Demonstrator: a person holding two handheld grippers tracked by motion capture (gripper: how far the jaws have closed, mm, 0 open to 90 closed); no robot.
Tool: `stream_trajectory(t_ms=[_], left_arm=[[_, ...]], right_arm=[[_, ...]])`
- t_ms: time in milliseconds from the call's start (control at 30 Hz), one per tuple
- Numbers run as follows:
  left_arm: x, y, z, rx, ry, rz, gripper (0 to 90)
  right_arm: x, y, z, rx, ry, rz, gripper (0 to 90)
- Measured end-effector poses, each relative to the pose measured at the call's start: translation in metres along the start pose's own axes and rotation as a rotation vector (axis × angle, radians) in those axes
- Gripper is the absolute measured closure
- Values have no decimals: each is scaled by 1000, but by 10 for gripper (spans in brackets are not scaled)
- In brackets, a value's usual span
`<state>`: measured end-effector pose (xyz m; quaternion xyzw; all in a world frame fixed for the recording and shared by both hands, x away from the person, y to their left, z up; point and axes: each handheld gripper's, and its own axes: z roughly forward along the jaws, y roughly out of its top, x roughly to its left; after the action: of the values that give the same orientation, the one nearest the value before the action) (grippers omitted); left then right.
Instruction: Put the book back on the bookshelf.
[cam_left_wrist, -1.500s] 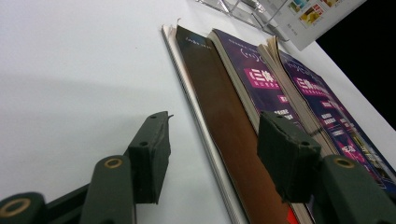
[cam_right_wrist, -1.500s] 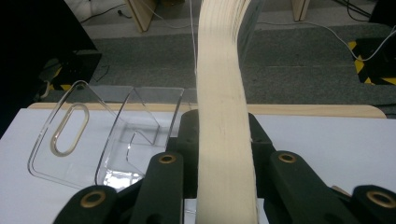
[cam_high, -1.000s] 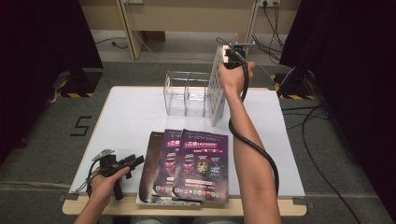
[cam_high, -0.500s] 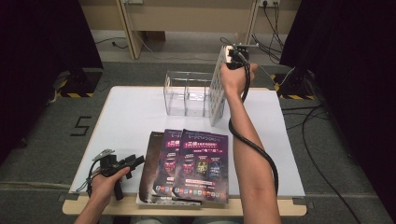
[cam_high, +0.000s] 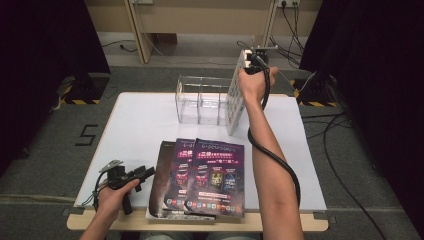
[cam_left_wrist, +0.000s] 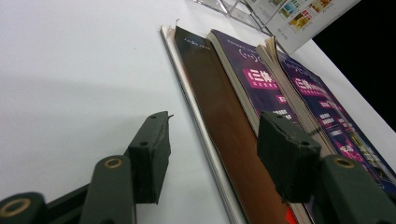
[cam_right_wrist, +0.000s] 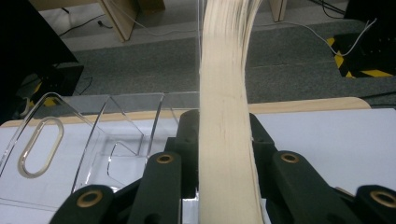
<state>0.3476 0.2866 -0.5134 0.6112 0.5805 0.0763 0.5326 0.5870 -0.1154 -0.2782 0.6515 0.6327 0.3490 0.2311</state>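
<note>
Right gripper (cam_right_wrist: 224, 154) jaws, just easing apart, clamp the upright book (cam_right_wrist: 226, 116) mid-edge; floppy, pages fan, grip near spine.

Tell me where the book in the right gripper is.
In the high view, the book stands upright in the right gripper, against the right end of the clear acrylic rack.

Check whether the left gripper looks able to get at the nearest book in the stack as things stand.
Probably yes. The left gripper rests open on the table right beside the stack, and the brown book lies just ahead of its jaws with nothing between. It lies flat, though, so gripping its edge may be awkward.
</note>
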Motion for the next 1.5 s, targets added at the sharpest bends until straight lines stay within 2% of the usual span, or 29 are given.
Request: stream_trajectory(t_ms=[133,267,467,533,767,1033,1500], left_arm=[[0,0,0,-2,1,0,435],[0,0,0,0,0,1,435],[-1,0,0,3,-1,7,434],[-2,-1,1,2,-1,6,433],[-3,-1,1,3,0,10,432],[-3,-1,1,3,1,12,425],[-4,-1,1,0,1,12,425]], right_arm=[[1,0,-1,-4,-7,-21,710],[-1,1,-6,-40,-3,-36,664],[-5,-1,-8,-39,6,-40,615],[-7,-3,-9,-39,23,-37,596],[-8,-7,-15,-57,52,-40,573],[-9,-11,-22,-70,64,-43,569],[-10,-20,-35,-93,64,-54,565]])
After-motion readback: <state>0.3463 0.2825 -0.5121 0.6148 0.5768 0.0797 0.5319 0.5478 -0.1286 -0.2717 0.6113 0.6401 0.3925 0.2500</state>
